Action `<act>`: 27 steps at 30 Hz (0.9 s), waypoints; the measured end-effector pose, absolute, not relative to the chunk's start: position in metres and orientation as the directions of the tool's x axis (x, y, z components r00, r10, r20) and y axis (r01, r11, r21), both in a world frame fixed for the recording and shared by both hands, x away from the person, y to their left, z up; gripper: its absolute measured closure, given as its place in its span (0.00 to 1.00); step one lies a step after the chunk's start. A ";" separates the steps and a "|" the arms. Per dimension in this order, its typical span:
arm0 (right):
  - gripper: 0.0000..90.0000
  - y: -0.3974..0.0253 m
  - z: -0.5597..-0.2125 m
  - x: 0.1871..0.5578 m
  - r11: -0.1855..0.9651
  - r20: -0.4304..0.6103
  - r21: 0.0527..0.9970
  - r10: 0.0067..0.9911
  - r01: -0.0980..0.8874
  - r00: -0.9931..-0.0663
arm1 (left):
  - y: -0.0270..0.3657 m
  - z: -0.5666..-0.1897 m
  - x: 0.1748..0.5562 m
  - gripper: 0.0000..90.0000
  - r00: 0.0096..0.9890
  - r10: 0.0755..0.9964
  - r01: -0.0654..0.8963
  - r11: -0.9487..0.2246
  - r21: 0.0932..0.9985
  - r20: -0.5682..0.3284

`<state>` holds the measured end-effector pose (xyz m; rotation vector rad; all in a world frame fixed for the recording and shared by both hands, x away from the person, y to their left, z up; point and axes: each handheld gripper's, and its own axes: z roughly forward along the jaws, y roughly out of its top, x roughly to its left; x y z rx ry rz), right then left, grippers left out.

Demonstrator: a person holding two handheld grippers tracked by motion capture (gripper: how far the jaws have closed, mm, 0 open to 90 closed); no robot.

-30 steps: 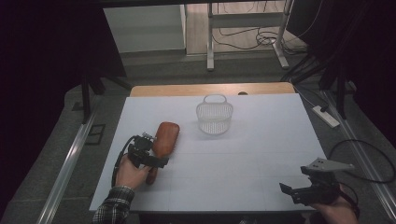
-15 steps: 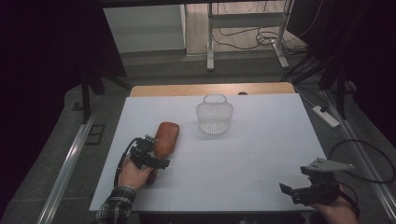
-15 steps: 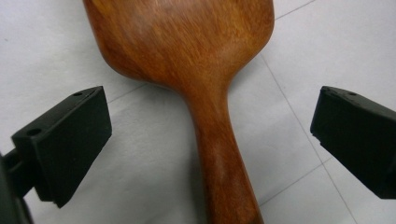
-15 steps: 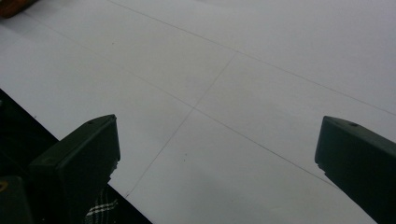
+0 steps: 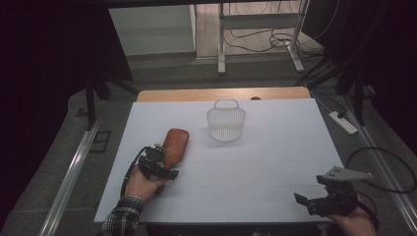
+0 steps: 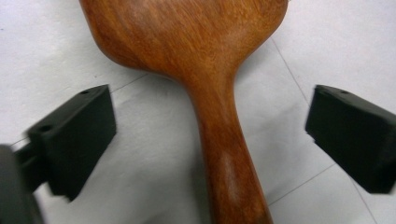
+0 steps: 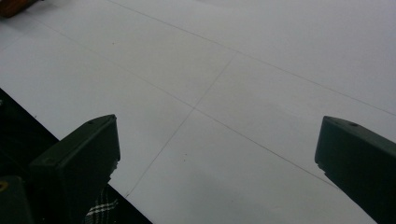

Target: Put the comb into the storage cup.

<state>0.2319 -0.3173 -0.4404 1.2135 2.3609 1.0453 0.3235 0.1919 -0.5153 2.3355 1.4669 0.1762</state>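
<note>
A white wire basket with a hoop handle stands upright toward the far middle of the white table, whose surface is marked with faint grid lines. A strip of bare wood runs along the table's far edge. Beyond it, on the grey floor, stand the pale metal legs of a frame with dark cables lying between them. A white power strip lies on the floor off the table's right side, and a metal rail runs along the left.
</note>
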 end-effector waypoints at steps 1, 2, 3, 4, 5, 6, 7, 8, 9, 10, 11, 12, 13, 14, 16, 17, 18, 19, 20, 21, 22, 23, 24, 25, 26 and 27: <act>0.00 -0.317 -0.440 0.232 0.383 0.070 0.715 0.793 0.585 -0.605 | 0.192 -0.515 0.323 0.14 0.450 0.888 0.841 -0.387 0.378 -0.094; 0.00 -0.317 -0.440 0.232 0.383 0.070 0.715 0.794 0.585 -0.604 | 0.192 -0.514 0.323 0.18 0.449 0.888 0.842 -0.385 0.379 -0.096; 0.00 -0.317 -0.440 0.232 0.383 0.069 0.715 0.794 0.585 -0.604 | 0.192 -0.514 0.323 0.23 0.449 0.888 0.841 -0.384 0.381 -0.096; 0.00 -0.317 -0.440 0.232 0.383 0.069 0.715 0.794 0.585 -0.604 | 0.192 -0.514 0.323 0.27 0.449 0.888 0.841 -0.384 0.381 -0.096; 0.00 -0.317 -0.440 0.232 0.383 0.069 0.715 0.794 0.585 -0.604 | 0.193 -0.513 0.322 0.32 0.448 0.889 0.840 -0.383 0.385 -0.094; 0.00 -0.317 -0.440 0.232 0.383 0.070 0.715 0.794 0.585 -0.604 | 0.193 -0.513 0.322 0.36 0.448 0.889 0.839 -0.383 0.387 -0.091; 0.00 -0.317 -0.440 0.232 0.383 0.070 0.715 0.794 0.585 -0.604 | 0.193 -0.512 0.322 0.36 0.448 0.890 0.838 -0.383 0.389 -0.090; 0.00 -0.317 -0.440 0.232 0.383 0.070 0.715 0.794 0.585 -0.605 | 0.194 -0.512 0.322 0.38 0.446 0.890 0.838 -0.381 0.390 -0.089; 0.00 -0.317 -0.440 0.232 0.383 0.070 0.715 0.794 0.585 -0.604 | 0.194 -0.511 0.322 0.41 0.445 0.891 0.839 -0.380 0.390 -0.090; 0.00 -0.317 -0.440 0.232 0.382 0.070 0.715 0.794 0.585 -0.604 | 0.195 -0.511 0.322 0.45 0.443 0.892 0.840 -0.378 0.390 -0.091; 0.00 -0.317 -0.440 0.232 0.383 0.070 0.714 0.794 0.586 -0.604 | 0.195 -0.511 0.322 0.50 0.444 0.891 0.840 -0.379 0.388 -0.092; 0.00 -0.317 -0.440 0.232 0.383 0.070 0.714 0.794 0.586 -0.604 | 0.195 -0.511 0.322 0.51 0.444 0.891 0.840 -0.379 0.388 -0.092; 0.00 -0.317 -0.440 0.232 0.383 0.070 0.714 0.794 0.586 -0.604 | 0.195 -0.511 0.322 0.51 0.448 0.889 0.840 -0.382 0.386 -0.094; 0.00 -0.317 -0.440 0.232 0.383 0.069 0.714 0.794 0.585 -0.604 | 0.195 -0.511 0.323 0.54 0.450 0.888 0.839 -0.383 0.387 -0.097; 0.00 -0.317 -0.440 0.232 0.384 0.069 0.714 0.794 0.586 -0.604 | 0.194 -0.511 0.323 0.62 0.451 0.887 0.838 -0.385 0.386 -0.095; 0.00 -0.317 -0.440 0.232 0.384 0.069 0.714 0.794 0.586 -0.604 | 0.193 -0.511 0.323 0.62 0.452 0.887 0.837 -0.388 0.387 -0.088; 0.00 -0.317 -0.440 0.232 0.384 0.069 0.714 0.794 0.586 -0.604 | 0.192 -0.511 0.323 0.66 0.459 0.886 0.834 -0.402 0.378 -0.069; 0.00 -0.317 -0.441 0.232 0.384 0.069 0.713 0.794 0.586 -0.604 | 0.192 -0.511 0.323 0.68 0.459 0.886 0.834 -0.402 0.378 -0.069; 0.00 -0.317 -0.441 0.232 0.384 0.069 0.713 0.794 0.586 -0.604 | 0.192 -0.512 0.323 0.69 0.464 0.883 0.833 -0.407 0.375 -0.073; 0.00 -0.317 -0.441 0.232 0.385 0.069 0.713 0.794 0.586 -0.604 | 0.192 -0.512 0.323 0.69 0.466 0.881 0.833 -0.408 0.373 -0.078; 0.01 -0.317 -0.441 0.232 0.385 0.068 0.712 0.794 0.587 -0.604 | 0.193 -0.512 0.324 0.70 0.463 0.882 0.836 -0.403 0.372 -0.088; 0.01 -0.317 -0.441 0.232 0.385 0.068 0.712 0.794 0.587 -0.604 | 0.193 -0.512 0.324 0.71 0.463 0.882 0.836 -0.403 0.372 -0.088; 0.01 -0.317 -0.441 0.232 0.386 0.067 0.712 0.794 0.586 -0.604 | 0.195 -0.512 0.324 0.73 0.455 0.885 0.843 -0.394 0.367 -0.096; 0.01 -0.317 -0.441 0.232 0.386 0.067 0.712 0.794 0.586 -0.604 | 0.196 -0.512 0.324 0.75 0.451 0.888 0.845 -0.391 0.364 -0.094; 0.01 -0.317 -0.441 0.232 0.386 0.067 0.712 0.794 0.586 -0.604 | 0.196 -0.512 0.324 0.77 0.451 0.888 0.845 -0.391 0.364 -0.094; 0.01 -0.317 -0.441 0.232 0.386 0.067 0.712 0.794 0.587 -0.604 | 0.200 -0.511 0.326 0.80 0.442 0.893 0.848 -0.384 0.366 -0.088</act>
